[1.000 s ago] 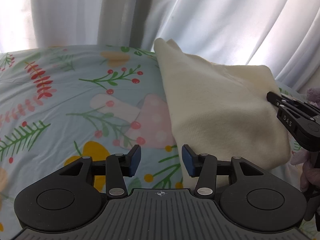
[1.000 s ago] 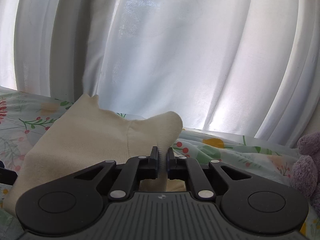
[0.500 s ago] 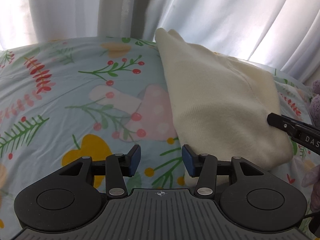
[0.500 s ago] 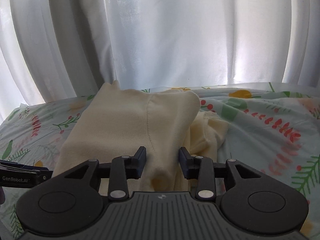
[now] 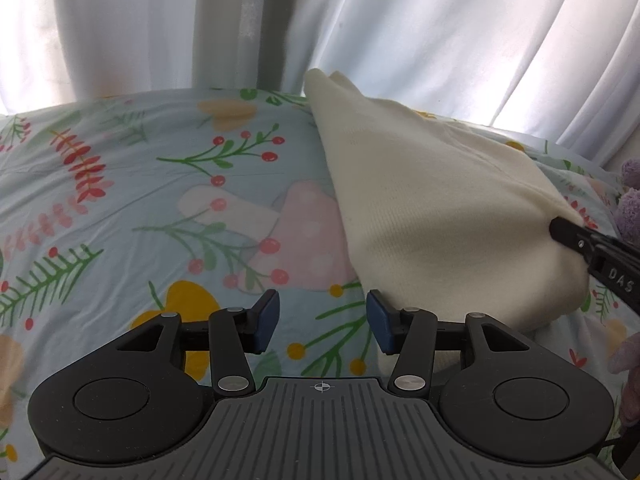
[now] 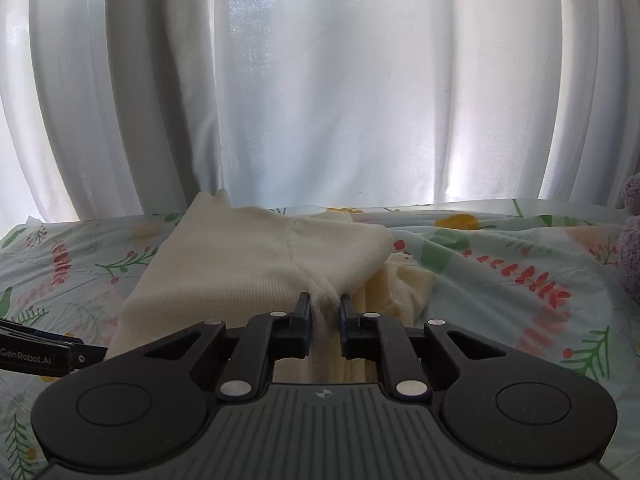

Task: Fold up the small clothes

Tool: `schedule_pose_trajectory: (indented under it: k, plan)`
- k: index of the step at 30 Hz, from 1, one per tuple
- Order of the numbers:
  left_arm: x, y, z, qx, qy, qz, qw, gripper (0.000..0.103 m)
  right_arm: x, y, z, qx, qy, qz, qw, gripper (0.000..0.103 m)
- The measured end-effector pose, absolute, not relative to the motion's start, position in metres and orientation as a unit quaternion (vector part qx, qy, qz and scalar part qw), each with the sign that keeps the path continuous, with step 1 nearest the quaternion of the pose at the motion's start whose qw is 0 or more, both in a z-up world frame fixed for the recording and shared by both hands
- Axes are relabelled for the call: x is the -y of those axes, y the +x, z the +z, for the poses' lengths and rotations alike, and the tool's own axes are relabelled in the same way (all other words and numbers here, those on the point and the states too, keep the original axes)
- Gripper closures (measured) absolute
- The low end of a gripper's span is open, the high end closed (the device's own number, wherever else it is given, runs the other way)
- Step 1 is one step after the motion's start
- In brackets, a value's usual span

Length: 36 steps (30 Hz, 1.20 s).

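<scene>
Cream knit garment (image 5: 440,216) lies folded on the bedsheet (image 5: 120,208), a soft wedge of fine ribbed knit that narrows to a point near the white curtain (image 5: 400,40). In the right wrist view we see the same garment (image 6: 248,264) with a vertical seam running down its upper layer and a second, thinner layer with a scalloped edge peeking out along its right side.

Our right gripper (image 6: 324,312) is closing its jaws, and a puckered fold of the knit sits between the dark pads, which pinch the cloth at the garment's near edge. From the left wrist view, that gripper (image 5: 560,230) meets the garment's right corner, and the white letters "DAS" can be read on its black finger.

Our left gripper (image 5: 322,320) stands with its blue pads (image 5: 268,316) apart over the sheet, nothing between them; the right-hand pad sits just beside the garment's near left corner. Whether it touches the cloth we cannot tell. In the right wrist view, its black finger (image 6: 40,354) shows at the left edge, bearing the words "GenRobot.AI".

The sheet is smooth pale blue cotton, printed with red berries, green ferns, yellow shapes and a pink mushroom. A fuzzy purple plush toy (image 5: 630,200) rests at the far right. The curtain hangs in broad, backlit folds.
</scene>
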<state>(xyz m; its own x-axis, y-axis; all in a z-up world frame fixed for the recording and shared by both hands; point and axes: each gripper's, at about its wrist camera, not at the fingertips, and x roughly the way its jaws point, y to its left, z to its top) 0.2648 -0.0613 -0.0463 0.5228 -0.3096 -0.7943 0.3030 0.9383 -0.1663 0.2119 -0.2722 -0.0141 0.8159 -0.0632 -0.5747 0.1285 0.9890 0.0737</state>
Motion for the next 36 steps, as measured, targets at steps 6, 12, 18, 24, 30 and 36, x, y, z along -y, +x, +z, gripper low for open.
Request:
schedule_pose_trajectory:
  k: [6, 12, 18, 24, 30, 36]
  plan:
    - [0.051, 0.264, -0.049, -0.464, -0.004, -0.165, 0.87, 0.05, 0.275, 0.222, -0.037, -0.35, 0.025, -0.077, 0.933, 0.087]
    - [0.049, 0.269, -0.039, -0.451, -0.021, -0.157, 0.879, 0.05, 0.258, 0.223, -0.005, -0.277, 0.001, -0.027, 0.96, 0.083]
    - [0.062, 0.268, -0.034, -0.443, -0.004, -0.175, 0.879, 0.05, 0.235, 0.243, -0.04, -0.307, -0.054, 0.018, 0.95, 0.082]
    - [0.051, 0.272, -0.04, -0.444, -0.011, -0.171, 0.88, 0.05, 0.266, 0.234, -0.041, -0.289, -0.003, -0.057, 0.956, 0.096]
    - [0.047, 0.283, -0.038, -0.441, -0.045, -0.194, 0.875, 0.046, 0.279, 0.23, -0.027, -0.294, -0.002, -0.086, 0.952, 0.078]
    - [0.045, 0.31, -0.055, -0.447, -0.161, -0.258, 0.841, 0.041, 0.336, 0.233, -0.033, -0.334, 0.169, -0.038, 0.926, 0.047]
